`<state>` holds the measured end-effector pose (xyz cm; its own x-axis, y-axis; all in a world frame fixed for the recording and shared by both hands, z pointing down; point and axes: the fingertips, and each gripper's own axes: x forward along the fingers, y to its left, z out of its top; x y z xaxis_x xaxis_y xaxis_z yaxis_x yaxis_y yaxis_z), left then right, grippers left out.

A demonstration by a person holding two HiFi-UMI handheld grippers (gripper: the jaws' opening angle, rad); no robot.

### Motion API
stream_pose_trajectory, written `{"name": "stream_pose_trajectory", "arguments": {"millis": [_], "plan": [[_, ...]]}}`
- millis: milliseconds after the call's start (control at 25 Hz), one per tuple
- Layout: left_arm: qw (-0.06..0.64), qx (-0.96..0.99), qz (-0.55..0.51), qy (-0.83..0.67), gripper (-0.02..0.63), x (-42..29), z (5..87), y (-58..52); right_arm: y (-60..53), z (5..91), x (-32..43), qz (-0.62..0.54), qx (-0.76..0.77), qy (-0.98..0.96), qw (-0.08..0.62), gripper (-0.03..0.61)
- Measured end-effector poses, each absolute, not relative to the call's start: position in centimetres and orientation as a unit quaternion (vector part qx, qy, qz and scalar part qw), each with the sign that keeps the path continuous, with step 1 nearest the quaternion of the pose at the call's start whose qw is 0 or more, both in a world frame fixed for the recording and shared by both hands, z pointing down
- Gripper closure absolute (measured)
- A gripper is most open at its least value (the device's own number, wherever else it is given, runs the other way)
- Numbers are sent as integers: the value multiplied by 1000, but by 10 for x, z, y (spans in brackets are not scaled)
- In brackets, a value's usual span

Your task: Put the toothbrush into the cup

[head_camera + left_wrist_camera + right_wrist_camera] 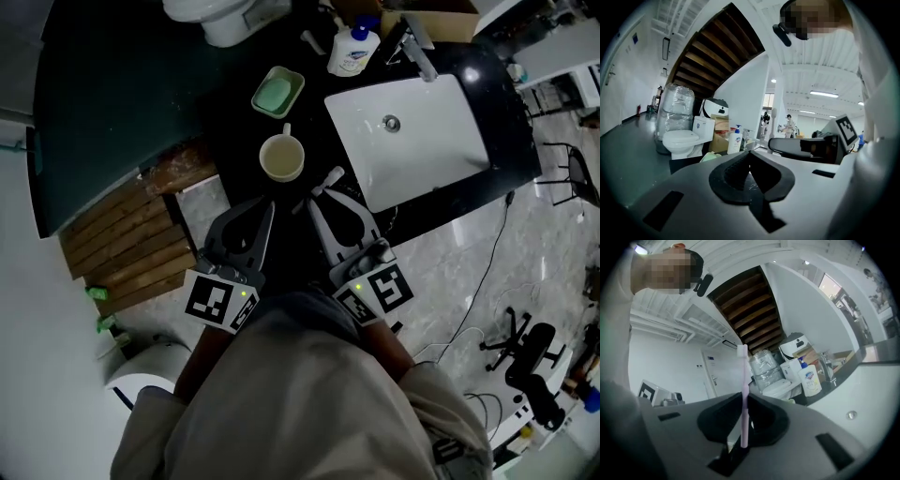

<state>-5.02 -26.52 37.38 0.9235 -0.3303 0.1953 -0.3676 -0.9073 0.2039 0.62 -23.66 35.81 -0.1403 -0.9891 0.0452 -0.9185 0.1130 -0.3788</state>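
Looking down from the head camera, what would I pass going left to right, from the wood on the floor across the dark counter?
wooden slats → cup → soap bottle → faucet

White sink [427, 141], gleaming, set in a glossy black counter [234, 131]. Left of the sink, a cream cup [282, 157], and past it a mint-green soap dish [277, 93]. Behind the sink, a white bottle [352, 52] with a blue cap. The toothbrush [744, 404] has a pale pink handle and a white head. The left gripper [269, 208] and right gripper [317, 201] are grey with black pads and black-and-white square markers. Far left of the sink, brown wooden slats [131, 248]. On the sink's near side, pale grey-veined floor [441, 272].
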Motion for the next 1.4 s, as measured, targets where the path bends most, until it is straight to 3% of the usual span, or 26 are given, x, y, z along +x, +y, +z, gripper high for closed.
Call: {"name": "stream_pose_trajectory", "arguments": {"millis": [600,1400], "plan": [[141,987,79,-19,604,-73,388,-297,-273,336,-8,-87,-750,647,107,529],[193,977,78,37,603,-81,401,-306,-313,360,15,-80,-791,602,79,529]]}}
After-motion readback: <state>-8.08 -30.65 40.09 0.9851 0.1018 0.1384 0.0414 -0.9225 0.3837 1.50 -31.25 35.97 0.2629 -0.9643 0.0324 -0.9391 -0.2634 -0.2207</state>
